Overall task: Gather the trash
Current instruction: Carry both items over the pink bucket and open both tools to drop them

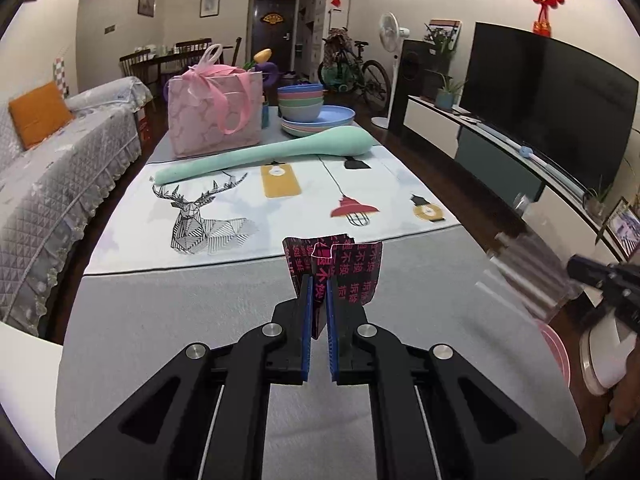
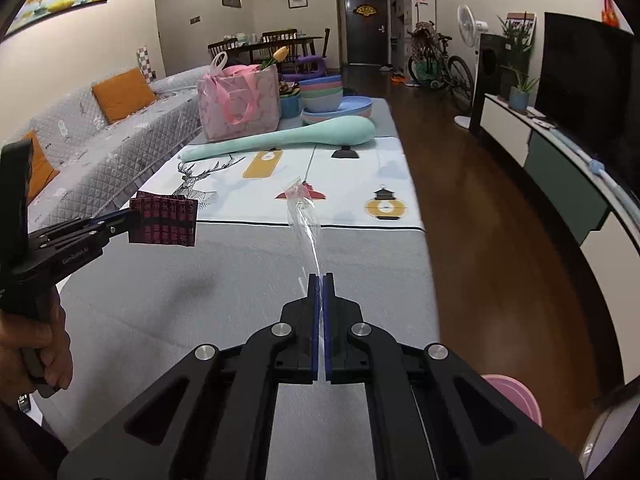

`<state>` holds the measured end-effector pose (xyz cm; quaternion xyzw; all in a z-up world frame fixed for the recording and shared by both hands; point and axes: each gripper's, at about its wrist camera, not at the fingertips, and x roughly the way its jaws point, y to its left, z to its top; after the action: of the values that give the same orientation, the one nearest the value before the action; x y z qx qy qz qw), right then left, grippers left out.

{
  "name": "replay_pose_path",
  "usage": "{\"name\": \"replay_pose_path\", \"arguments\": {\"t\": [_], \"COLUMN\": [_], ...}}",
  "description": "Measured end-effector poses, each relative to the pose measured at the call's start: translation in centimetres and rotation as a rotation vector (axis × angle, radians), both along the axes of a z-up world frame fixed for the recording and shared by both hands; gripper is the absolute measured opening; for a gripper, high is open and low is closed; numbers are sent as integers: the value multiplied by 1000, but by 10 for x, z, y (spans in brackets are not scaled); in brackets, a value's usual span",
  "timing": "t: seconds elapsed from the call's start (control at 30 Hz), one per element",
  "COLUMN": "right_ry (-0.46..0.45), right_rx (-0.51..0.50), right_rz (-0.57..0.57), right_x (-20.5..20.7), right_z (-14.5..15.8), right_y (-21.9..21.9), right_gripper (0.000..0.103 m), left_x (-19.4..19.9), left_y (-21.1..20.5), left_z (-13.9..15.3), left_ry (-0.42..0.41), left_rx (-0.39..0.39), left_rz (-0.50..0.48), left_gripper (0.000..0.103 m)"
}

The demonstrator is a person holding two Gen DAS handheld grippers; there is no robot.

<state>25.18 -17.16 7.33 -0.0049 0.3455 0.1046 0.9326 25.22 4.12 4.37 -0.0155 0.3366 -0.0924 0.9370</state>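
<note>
My left gripper (image 1: pixel 319 280) is shut on a dark wrapper with pink characters (image 1: pixel 352 270) and holds it above the grey table (image 1: pixel 160 320). The same wrapper (image 2: pixel 164 220) shows at the left of the right wrist view, in the left gripper (image 2: pixel 130 216). My right gripper (image 2: pixel 321 278) is shut on a clear plastic wrapper (image 2: pixel 304 216) that sticks up and forward from the fingertips. In the left wrist view this clear plastic (image 1: pixel 528 268) appears blurred at the right, in front of the right gripper (image 1: pixel 576 268). A pink bin rim (image 2: pixel 516 396) shows low right, beside the table.
On the far table stand a pink gift bag (image 1: pixel 212 116), stacked bowls and plates (image 1: pixel 308 110) and a long mint-green cushion (image 1: pixel 272 152) on a printed mat (image 1: pixel 280 208). A sofa (image 1: pixel 52 184) runs along the left. A TV cabinet (image 1: pixel 520 152) lines the right.
</note>
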Motion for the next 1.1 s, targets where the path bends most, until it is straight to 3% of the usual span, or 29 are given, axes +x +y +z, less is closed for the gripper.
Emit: {"name": "replay_pose_path", "arguments": {"t": [0.43,0.63,0.9,1.1], "right_ry": [-96,-106,-112,-67], "right_rx": [60,47,52,81], "right_rz": [-77,-155,-255,-330], "right_x": [-96,-132,-148,-150], "right_z": [42,27,21,-1], "right_y": [-71,-114,-166,-205], "right_gripper": [2,2,2,2], "left_x": [-63,-88,-100,-100], "left_y": [-61,-102,-163,-208], "left_z": [-3,-4,-13,-16], "left_ry": [-6,-5,13,24], "left_rx": [29,-5,-14,-8], "left_rz": [-103,-171,-250,-312], "left_gripper": [7,7,7,7]}}
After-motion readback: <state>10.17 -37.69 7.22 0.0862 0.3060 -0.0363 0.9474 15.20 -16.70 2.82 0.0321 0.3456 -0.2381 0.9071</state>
